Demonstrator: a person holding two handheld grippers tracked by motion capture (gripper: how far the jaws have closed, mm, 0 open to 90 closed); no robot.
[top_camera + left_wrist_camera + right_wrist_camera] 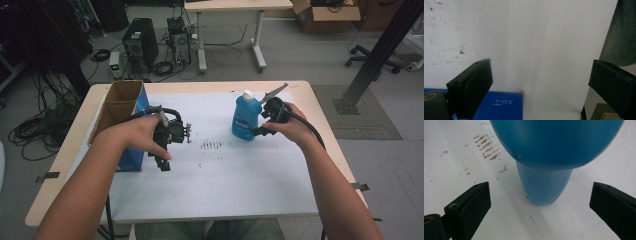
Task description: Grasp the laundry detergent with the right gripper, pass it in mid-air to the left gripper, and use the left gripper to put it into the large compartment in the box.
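Far left on the table (300,92): one open cardboard box (120,102) with blue printed sides, standing upright on the edge of the white sheet (225,180); inside hidden from the high view, contents impossible to tell. In the left gripper view, a corner of the same blue box (501,105) at the bottom, white lettering on it.

Just right of the box: left gripper (164,161), held in the left hand (142,132), pointing down at the sheet beside the box's lower corner. Jaws spread wide in the left gripper view, only bare white sheet between them, nothing gripped.

Centre of the sheet: one patch of short brown scuff marks (211,145), seen again in the right gripper view (486,147) off to the left of the bottle.

Right of centre: one blue plastic bottle (246,120) with a white cap (248,94), upright on the sheet, cap on, level of contents not visible.

Just right of the bottle: right gripper (257,131), held in the right hand (290,127), low at the bottle's base. In the right gripper view, bottle (546,187) close ahead and centred between two jaws standing wide apart, neither touching it.

Count: two grippers, one box, one bottle.
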